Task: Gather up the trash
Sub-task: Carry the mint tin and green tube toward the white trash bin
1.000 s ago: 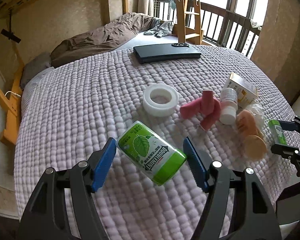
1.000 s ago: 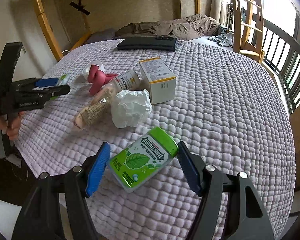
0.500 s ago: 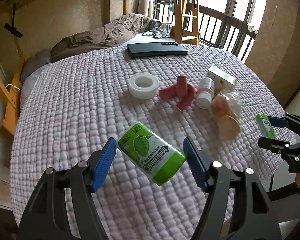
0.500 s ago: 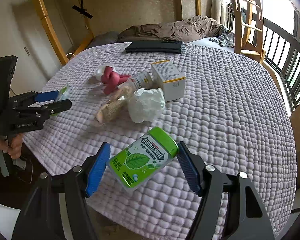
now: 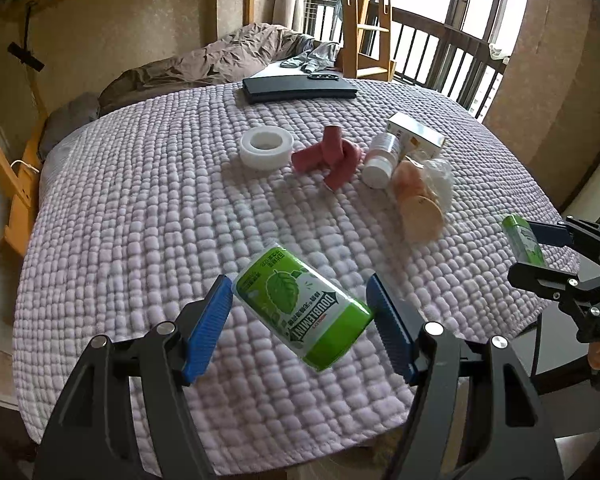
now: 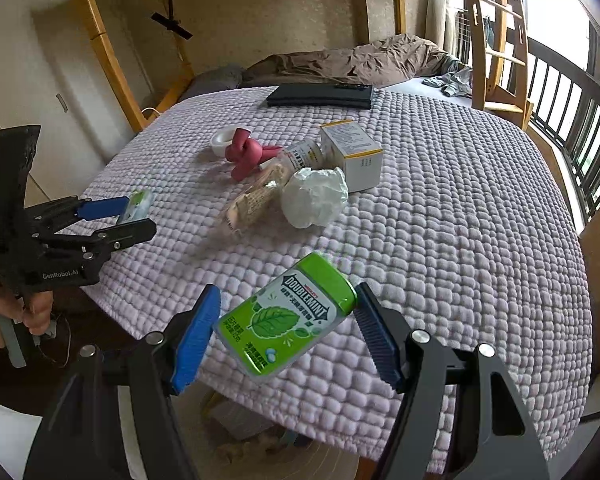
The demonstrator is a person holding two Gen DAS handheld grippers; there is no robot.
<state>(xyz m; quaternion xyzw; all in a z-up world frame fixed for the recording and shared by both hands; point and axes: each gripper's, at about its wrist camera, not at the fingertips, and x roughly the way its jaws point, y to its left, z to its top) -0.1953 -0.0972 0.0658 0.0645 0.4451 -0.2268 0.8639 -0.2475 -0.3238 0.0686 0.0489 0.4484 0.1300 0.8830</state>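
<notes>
Clamping a green plastic gum bottle (image 5: pixel 303 311) crosswise between its blue pads, the left hand-held gripper (image 5: pixel 300 320) hangs above the near edge of the tabletop (image 5: pixel 140 220) under a lilac quilted cover. The right hand-held gripper (image 6: pixel 286 320) grips a second green gum bottle (image 6: pixel 286 317) the same way. Mid-tabletop lie a crumpled white paper wad (image 6: pixel 315 197), a white tape roll (image 5: pixel 266 148) and a knotted pink foam tube (image 5: pixel 332 158).

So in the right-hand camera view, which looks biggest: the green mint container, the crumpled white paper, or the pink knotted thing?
1. Green mint container, though it's nearest the camera.
2. Crumpled white paper.
3. Pink knotted thing.
</notes>
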